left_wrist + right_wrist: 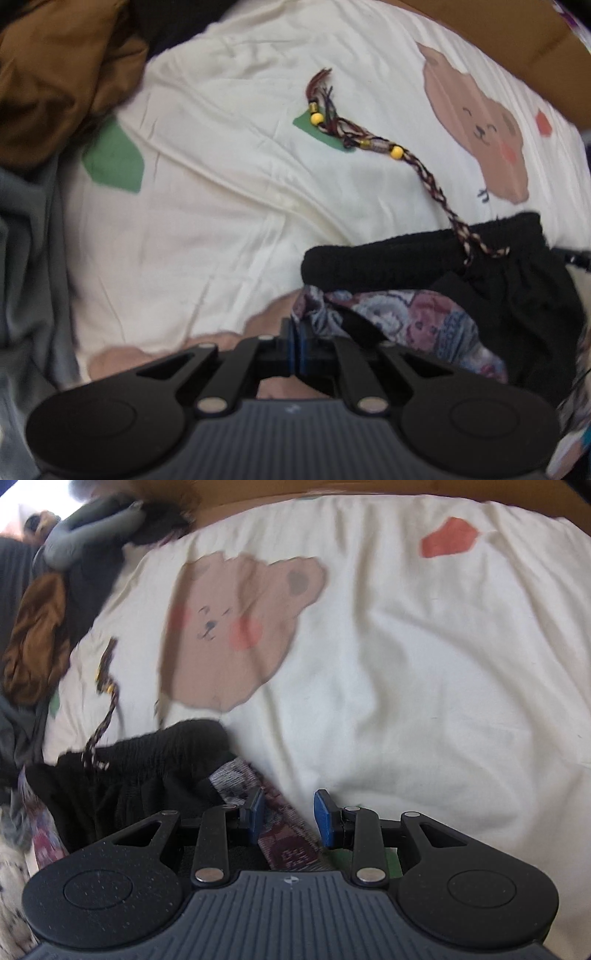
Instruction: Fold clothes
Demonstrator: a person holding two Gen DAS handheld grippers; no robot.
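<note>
Seen from the left wrist cam, the left gripper [296, 349] is at the bottom of the pic. Its two blue pads are pressed tight together, w/ no gap. A corner of the patterned cloth [399, 317] sits right at the pads, but it can't be told if it is pinched. Just past the pads the patterned cloth is bunched up, w/ purple, blue & grey shapes on it. A black waistband [406, 258] is folded over the top of it. From the waistband a braided cord [417, 166] runs out over the cream bed sheet [221, 221]. Yellow beads [396, 151] are on the cord, & it ends in a tassel. Farther off, a bear print [476, 125] & green patches are seen on the sheet. At the far left a brown garment [55, 81] is piled, w/ grey cloth under it.

Seen from the right wrist cam, the right gripper [289, 818] is at the bottom. Its blue pads are held partway apart, w/ a narrow gap. A strip of the patterned cloth [291, 845] lies between & under the pads, but it is not squeezed. Just left of that the black waistband [147, 760] is heaped, w/ the cord [103, 716] coming out of it. Past it the sheet [424, 701] is spread, w/ a bear print [236, 627] & a red patch. At the far left the brown garment [37, 642] & dark clothes are piled.
</note>
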